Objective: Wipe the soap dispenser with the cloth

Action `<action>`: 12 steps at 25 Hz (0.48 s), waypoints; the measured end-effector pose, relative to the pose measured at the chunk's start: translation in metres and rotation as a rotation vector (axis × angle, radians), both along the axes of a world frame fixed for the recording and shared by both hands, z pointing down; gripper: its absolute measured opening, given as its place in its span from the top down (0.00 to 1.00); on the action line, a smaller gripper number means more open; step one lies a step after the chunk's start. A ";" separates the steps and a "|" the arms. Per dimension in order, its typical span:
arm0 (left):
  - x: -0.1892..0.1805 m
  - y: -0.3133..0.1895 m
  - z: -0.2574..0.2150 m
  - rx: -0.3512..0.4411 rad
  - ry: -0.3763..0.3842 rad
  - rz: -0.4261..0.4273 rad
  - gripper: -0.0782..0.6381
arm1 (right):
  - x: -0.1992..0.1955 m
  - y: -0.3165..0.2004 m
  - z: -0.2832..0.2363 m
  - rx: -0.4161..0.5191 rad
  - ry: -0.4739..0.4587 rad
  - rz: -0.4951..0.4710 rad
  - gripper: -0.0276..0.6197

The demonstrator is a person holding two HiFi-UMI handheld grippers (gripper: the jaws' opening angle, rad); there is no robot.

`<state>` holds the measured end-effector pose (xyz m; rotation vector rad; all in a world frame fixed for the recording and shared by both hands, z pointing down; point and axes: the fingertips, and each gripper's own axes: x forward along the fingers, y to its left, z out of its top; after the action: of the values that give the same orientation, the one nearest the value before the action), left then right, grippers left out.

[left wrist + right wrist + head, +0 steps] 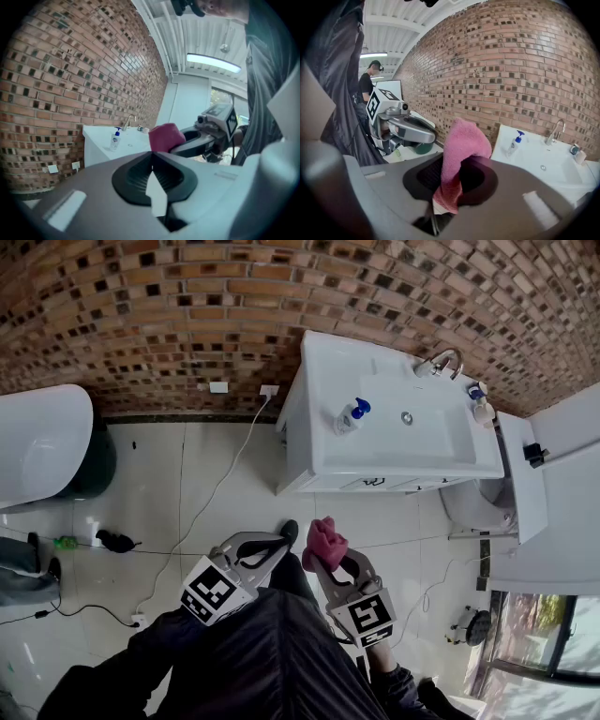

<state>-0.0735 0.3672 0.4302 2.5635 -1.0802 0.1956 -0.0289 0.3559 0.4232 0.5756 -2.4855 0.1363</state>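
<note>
Washbasin cabinet [309, 427]: back against the brick wall [141, 315].
Soap dispenser [352, 415]: upright on the cabinet top, left of the basin bowl.
Faucet [441, 362]: behind the bowl, on the wall side; small bottle [482, 409] just right of it.
Toilet [473, 507]: near the cabinet's right front corner.
Bathtub [37, 442]: far left, well apart from the cabinet.
Wall socket [269, 390]: low on the wall, left of the cabinet; cable [211, 502] trails from it across the floor.
Left gripper [279, 540]: before the cabinet, just left of the right gripper [330, 563].
Cloth [324, 540]: between the right gripper's jaws.
</note>
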 end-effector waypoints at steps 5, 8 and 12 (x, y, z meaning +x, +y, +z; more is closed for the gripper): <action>0.006 -0.065 0.014 -0.021 0.005 -0.009 0.89 | 0.029 -0.098 0.015 0.000 0.033 0.058 0.85; 0.010 -0.120 0.016 -0.036 0.008 -0.033 0.89 | 0.043 -0.177 0.021 0.009 0.063 0.080 0.85; 0.015 -0.195 0.010 -0.048 -0.014 -0.057 0.89 | 0.048 -0.278 0.022 0.011 0.090 0.076 0.85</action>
<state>-0.0590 0.1725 0.4403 2.4897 -1.1380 0.2222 0.0187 0.0778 0.4450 0.6666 -2.3798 0.1234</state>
